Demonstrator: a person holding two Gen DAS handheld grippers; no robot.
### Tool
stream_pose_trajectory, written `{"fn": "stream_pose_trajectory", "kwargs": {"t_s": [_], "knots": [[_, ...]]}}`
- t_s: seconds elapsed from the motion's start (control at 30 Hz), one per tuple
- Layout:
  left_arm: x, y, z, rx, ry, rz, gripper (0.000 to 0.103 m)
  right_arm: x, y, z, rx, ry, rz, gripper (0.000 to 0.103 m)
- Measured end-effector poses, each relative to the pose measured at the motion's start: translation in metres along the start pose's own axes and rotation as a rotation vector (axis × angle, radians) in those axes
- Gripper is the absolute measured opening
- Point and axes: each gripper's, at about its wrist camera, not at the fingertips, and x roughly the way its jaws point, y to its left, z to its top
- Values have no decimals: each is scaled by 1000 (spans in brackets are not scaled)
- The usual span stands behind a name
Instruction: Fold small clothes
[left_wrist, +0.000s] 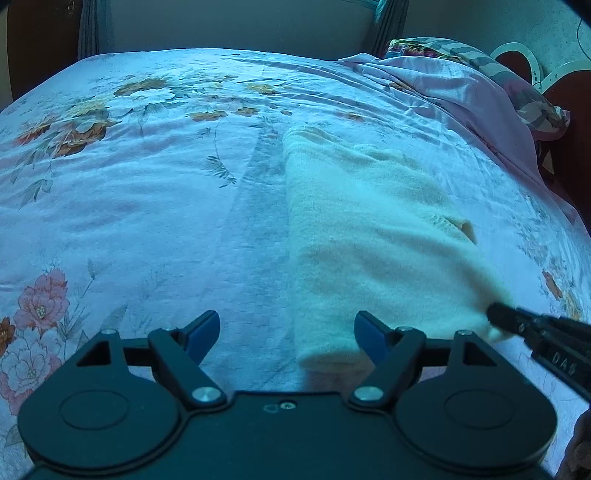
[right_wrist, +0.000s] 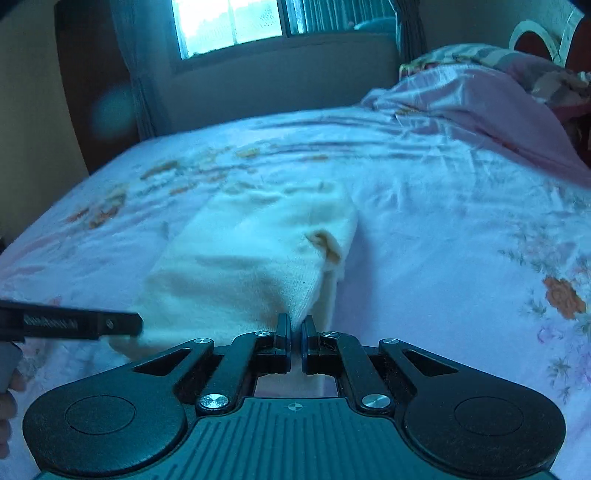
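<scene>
The cream garment (left_wrist: 369, 229) runs lengthwise away from both tongs: right tongs (right_wrist: 295, 343) pinch its near right corner; left tongs (left_wrist: 286, 334), spread, straddle its near left corner.

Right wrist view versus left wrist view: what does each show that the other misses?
Only the right wrist view shows the window and the right claw shut on the near corner of the cream garment.

Only the left wrist view shows the left claw open over the garment's near left edge, gripping nothing, and the big pink flower print at the sheet's near left.

Both show the garment lying on the floral bedsheet, the pink bedding heaped at far right, and the opposite claw entering from the side.
</scene>
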Motion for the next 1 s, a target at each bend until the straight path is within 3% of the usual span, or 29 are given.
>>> {"fn": "stream_pose_trajectory", "kwargs": {"t_s": [0.07, 0.17, 0.27, 0.37, 0.53, 0.63, 0.8, 0.83, 0.87, 0.9, 0.93, 1.0], "knots": [[6, -3, 0, 11, 12, 1, 78, 13, -7, -14, 18, 73, -11, 3], [13, -5, -1, 26, 30, 5, 78, 10, -6, -13, 21, 66, -6, 4], [14, -5, -1, 26, 31, -1, 78, -5, -6, 0, 47, -8, -23, 4], [17, -7, 0, 35, 38, -4, 78, -8, 2, 19, 33, -77, 12, 4], [19, -13, 0, 50, 43, -6, 78, 30, 16, 35, -25, -38, 11, 4], [21, -15, -1, 59, 47, -8, 79, 55, 12, 23, -64, 55, -38, 4], [20, -16, 3, 69, 44, -24, 79, 38, -4, 20, 8, 16, -3, 6], [20, -16, 5, 66, 39, -30, 79, 35, -6, 21, 25, 8, 9, 12], [19, -15, 8, 60, 35, -35, 80, 34, -10, 22, 42, 2, 10, 40], [19, -14, 10, 53, 31, -40, 80, 33, -13, 24, 66, -6, 7, 75], [19, -13, 13, 45, 27, -46, 80, 31, -16, 25, 85, -18, 12, 79], [22, -9, 20, 17, 27, -65, 82, 33, -23, 30, 121, -18, 29, 79]]}}
